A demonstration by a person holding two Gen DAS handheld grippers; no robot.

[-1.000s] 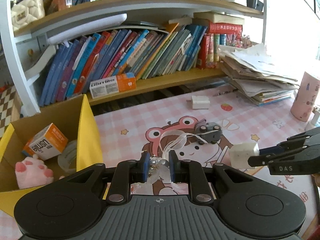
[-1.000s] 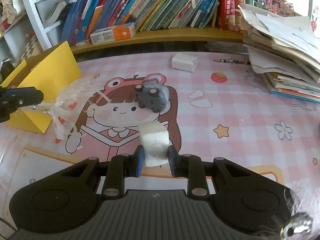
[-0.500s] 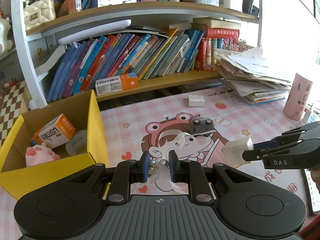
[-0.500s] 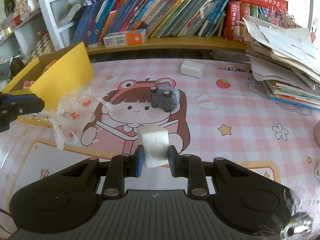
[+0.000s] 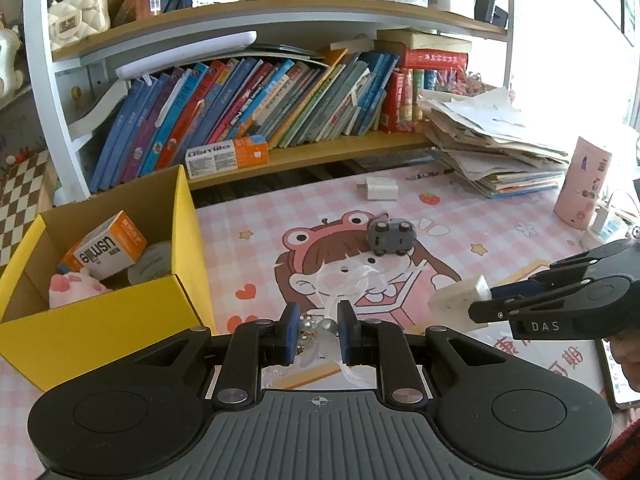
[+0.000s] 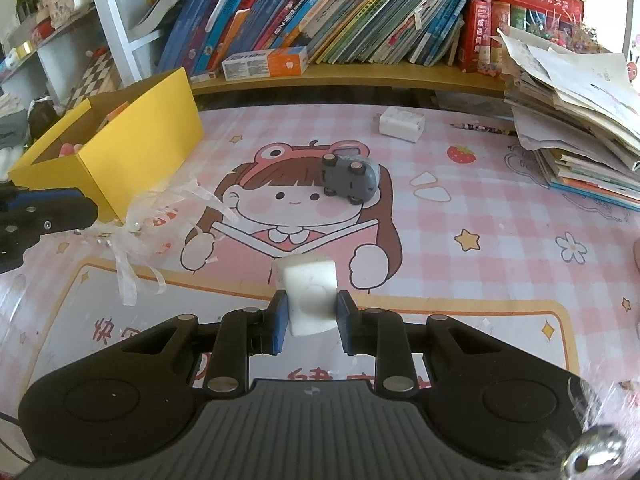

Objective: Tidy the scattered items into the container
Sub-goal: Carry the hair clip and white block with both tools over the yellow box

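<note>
Eraser [image 6: 311,292] between right claw [image 6: 309,320] pads, gripped

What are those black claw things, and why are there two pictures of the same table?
A person holds two grabber tools, one in each hand, and each has a small camera looking out along its jaws. So one picture comes from the left gripper and one from the right gripper. The left one is pinching a bunch of clear ribbon with little beads. The right one squeezes a white block. On the pink cartoon mat lie a grey toy car, tipped on its side, and a white charger plug. At the left stands a yellow box, which already holds an orange-and-white carton and a pink plush paw.
</note>
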